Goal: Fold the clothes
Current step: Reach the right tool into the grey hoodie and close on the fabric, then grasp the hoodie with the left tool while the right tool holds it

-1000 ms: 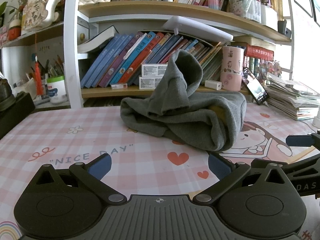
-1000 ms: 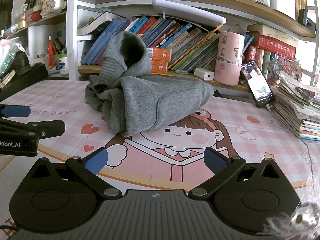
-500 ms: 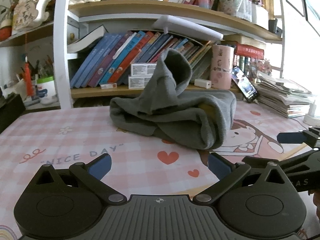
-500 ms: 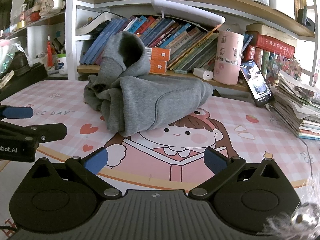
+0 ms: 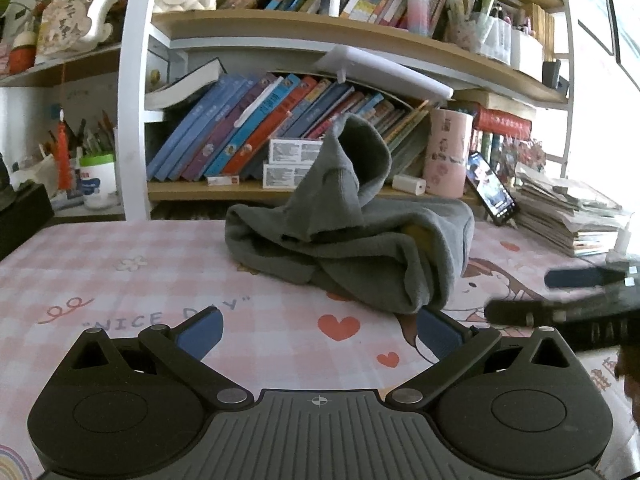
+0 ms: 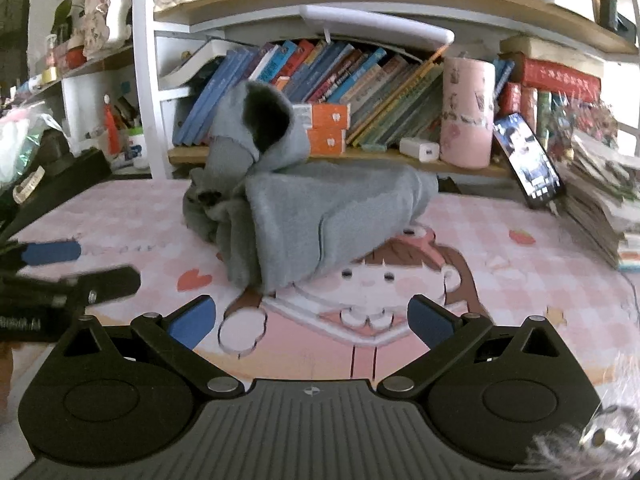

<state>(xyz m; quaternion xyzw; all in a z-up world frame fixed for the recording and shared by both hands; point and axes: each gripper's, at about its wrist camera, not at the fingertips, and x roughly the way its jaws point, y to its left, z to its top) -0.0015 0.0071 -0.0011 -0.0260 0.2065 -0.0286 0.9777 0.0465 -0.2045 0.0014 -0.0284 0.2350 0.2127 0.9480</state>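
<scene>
- A grey hoodie [image 5: 352, 240] lies crumpled in a heap on the mat [image 5: 120, 280], which is pink and checked with cartoon prints.
- The hood part [image 6: 260, 120] stands up above the heap, and its opening shows dark in the right wrist view.
- The left gripper [image 5: 318, 328] is just in front of the hoodie; its blue pads are wide apart and hold nothing.
- Its right pad [image 5: 438, 332] is very near the low front edge of the cloth; if they touch, one cannot tell.
- The right gripper [image 6: 310, 314] is also spread wide and empty, above the printed girl [image 6: 384, 276] on the mat.
- The hoodie is near the right gripper but apart from it, and its front edge covers a part of the girl's hair.
- Each gripper appears at the side of the other view, blurred.
- Behind the mat there is a shelf [image 5: 280, 192] with leaning books [image 5: 240, 136], a pink cup [image 5: 448, 152] and a phone [image 5: 492, 188] that leans by a stack of papers [image 5: 572, 216].
</scene>
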